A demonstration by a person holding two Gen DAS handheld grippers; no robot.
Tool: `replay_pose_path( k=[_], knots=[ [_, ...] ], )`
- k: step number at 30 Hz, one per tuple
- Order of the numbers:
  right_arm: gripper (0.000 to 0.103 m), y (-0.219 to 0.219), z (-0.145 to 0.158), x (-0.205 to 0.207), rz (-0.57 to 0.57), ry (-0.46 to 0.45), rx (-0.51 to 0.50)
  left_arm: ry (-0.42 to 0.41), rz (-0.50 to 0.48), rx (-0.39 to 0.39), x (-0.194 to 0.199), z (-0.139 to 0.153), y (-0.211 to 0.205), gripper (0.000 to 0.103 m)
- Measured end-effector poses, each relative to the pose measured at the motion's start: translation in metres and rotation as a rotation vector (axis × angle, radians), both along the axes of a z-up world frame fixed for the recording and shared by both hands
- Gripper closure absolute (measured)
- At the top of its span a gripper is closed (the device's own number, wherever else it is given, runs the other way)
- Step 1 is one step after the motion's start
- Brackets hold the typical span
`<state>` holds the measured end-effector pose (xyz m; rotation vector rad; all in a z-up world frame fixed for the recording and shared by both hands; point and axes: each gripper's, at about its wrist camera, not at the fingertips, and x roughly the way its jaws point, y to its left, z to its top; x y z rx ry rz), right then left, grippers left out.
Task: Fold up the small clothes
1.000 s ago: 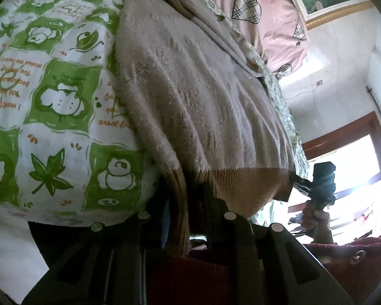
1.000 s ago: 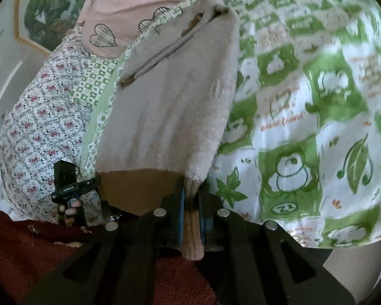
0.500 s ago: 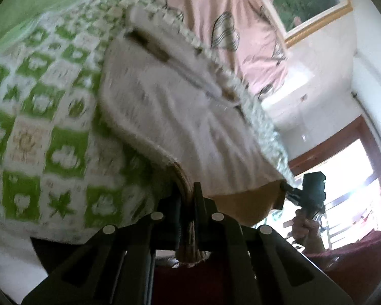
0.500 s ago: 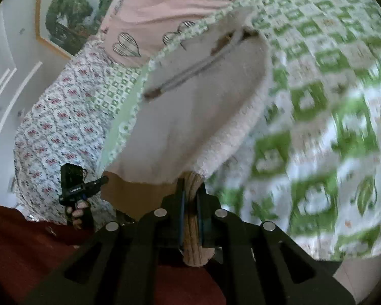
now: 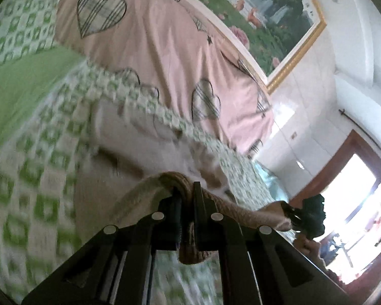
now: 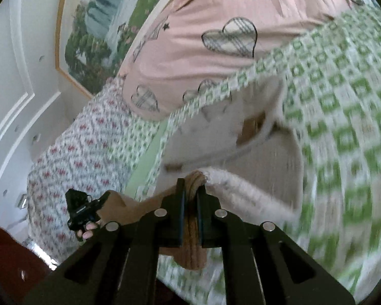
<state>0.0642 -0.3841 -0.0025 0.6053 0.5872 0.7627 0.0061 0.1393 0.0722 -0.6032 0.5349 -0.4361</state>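
Note:
A small beige knit sweater (image 5: 119, 150) with a brown ribbed hem lies on the green-and-white patterned bedspread (image 5: 30, 178). My left gripper (image 5: 186, 195) is shut on one corner of the brown hem and holds it above the sweater's body. My right gripper (image 6: 190, 195) is shut on the other hem corner (image 6: 191, 244); the sweater (image 6: 264, 152) stretches ahead of it. The hem edge hangs taut between the two grippers. Each view shows the other gripper at its edge. Both views are motion-blurred.
A pink pillow (image 5: 170, 58) with plaid hearts lies just beyond the sweater's collar. A floral quilt (image 6: 71, 157) covers the bed's far side. A framed painting (image 5: 264, 7) hangs on the wall. A bright window (image 5: 363, 203) is to the right.
Both grippers have lifted the hem and carried it forward over the sweater toward the collar and the pink pillow. The sweater's body now lies shortened below the hem.

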Motion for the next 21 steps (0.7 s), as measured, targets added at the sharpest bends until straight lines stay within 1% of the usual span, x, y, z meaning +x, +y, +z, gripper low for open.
replay_pose_path(
  k=[1, 2, 4, 7, 8, 10, 11, 16, 21],
  knots=[
    [0.094, 0.001, 0.004, 0.01, -0.01, -0.005, 0.0, -0.002, 0.006, 0.0, 0.009, 0.001, 0.001, 0.099],
    [0.094, 0.004, 0.01, 0.026, -0.028, -0.009, -0.016, -0.006, 0.013, -0.002, 0.024, 0.002, 0.002, 0.099],
    [0.094, 0.006, 0.015, 0.05, -0.049, -0.005, -0.029, -0.007, 0.033, 0.019, 0.058, 0.003, 0.004, 0.099],
    [0.094, 0.012, 0.019, 0.091, -0.085, 0.012, -0.062, 0.01, 0.056, 0.028, 0.098, -0.001, 0.009, 0.099],
    [0.094, 0.013, 0.017, 0.107, -0.095, 0.024, -0.068, 0.02, 0.068, 0.038, 0.116, -0.004, 0.011, 0.099],
    [0.094, 0.015, 0.012, 0.131, -0.104, 0.041, -0.074, 0.034, 0.074, 0.044, 0.136, -0.011, 0.015, 0.099],
    [0.095, 0.017, 0.009, 0.143, -0.108, 0.05, -0.086, 0.051, 0.079, 0.051, 0.153, -0.016, 0.015, 0.099],
    [0.094, 0.026, -0.012, 0.197, -0.137, 0.11, -0.107, 0.118, 0.094, 0.101, 0.205, -0.04, 0.014, 0.099],
    [0.094, 0.032, -0.029, 0.237, -0.159, 0.15, -0.124, 0.174, 0.141, 0.076, 0.235, -0.062, 0.026, 0.099]
  ],
)
